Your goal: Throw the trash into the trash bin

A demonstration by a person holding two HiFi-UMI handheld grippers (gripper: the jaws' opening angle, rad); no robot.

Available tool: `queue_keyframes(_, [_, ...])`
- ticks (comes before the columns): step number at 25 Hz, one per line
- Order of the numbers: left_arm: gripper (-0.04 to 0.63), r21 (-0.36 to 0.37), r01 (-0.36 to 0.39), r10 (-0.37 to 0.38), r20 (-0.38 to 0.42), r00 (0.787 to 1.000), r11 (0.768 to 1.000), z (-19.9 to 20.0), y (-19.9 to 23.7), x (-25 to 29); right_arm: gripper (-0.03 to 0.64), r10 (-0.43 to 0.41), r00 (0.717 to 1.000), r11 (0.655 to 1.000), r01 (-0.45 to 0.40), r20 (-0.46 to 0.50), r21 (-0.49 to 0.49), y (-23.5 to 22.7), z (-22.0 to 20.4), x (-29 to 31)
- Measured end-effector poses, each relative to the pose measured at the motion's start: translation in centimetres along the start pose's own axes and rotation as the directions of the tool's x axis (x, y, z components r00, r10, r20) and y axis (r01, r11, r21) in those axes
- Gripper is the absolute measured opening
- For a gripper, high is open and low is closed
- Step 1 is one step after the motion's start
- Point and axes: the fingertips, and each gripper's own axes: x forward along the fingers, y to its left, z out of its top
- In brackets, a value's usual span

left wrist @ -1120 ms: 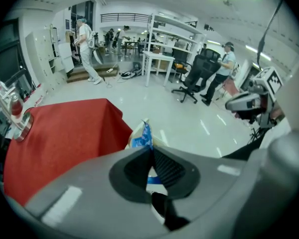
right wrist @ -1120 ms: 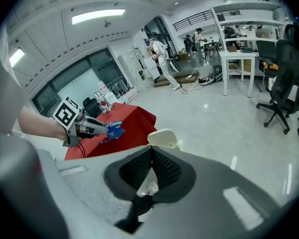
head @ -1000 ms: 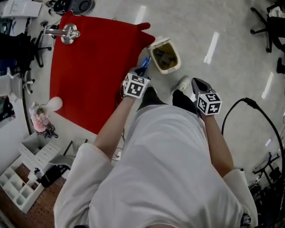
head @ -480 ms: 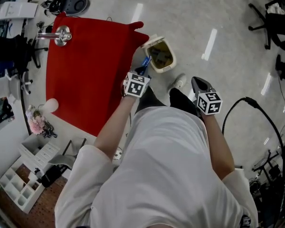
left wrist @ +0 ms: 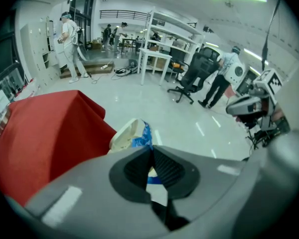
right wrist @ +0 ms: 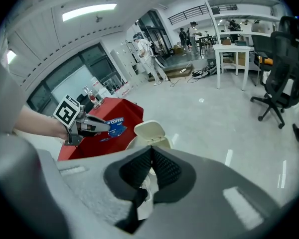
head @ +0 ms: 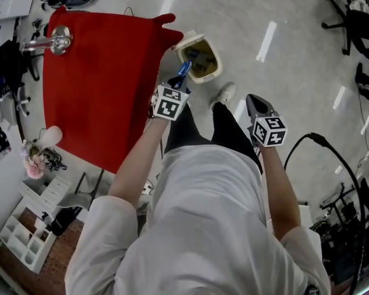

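We see a glossy floor (head: 295, 17) mirroring the lights, a matt red cloth (head: 92, 85), a smooth cream plastic trash bin (head: 186, 40) and a shiny metal object (head: 52, 40). The left gripper (left wrist: 151, 151), matt grey plastic with ribbed black pads (left wrist: 168, 169), pinches a glossy blue wrapper (left wrist: 145, 133); the right gripper (right wrist: 150, 151) pinches crumpled white paper (right wrist: 143, 195).

Trash: blue coffee packet (head: 184, 70) with white print, pinched flat in the left gripper (head: 179, 83), in the air just off the red cloth's (head: 98, 85) corner.

A white scrap (right wrist: 145, 205) is pinched in the right gripper (right wrist: 151, 156).

Trash bin (head: 218, 65): small and cream, lid tipped open, dark inside. It stands upright on the floor just beside that same corner.
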Motion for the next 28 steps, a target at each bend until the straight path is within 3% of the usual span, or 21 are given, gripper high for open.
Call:
queue_keyframes(14, [0.006,-0.037,0.058,-0.059,-0.035,0.998,0.998,-3.0,2.9,11.6,0.000,0.023,0.999,0.998,-0.020,-0.039,0.063,-0.9,-3.4,7.6])
queue_keyframes(23, [0.006,-0.146,0.068,-0.074,-0.036,0.997,0.987,-5.1,5.0,20.2,0.000,0.035,0.997,0.993,-0.028,-0.061,0.118,-2.7,-6.2,12.0])
queue_keyframes(28, [0.006,-0.210,0.058,-0.059,0.003,0.998,0.976,-6.8,6.7,24.2,0.000,0.037,0.997,0.991,-0.029,-0.061,0.127,-4.0,-7.8,14.1])
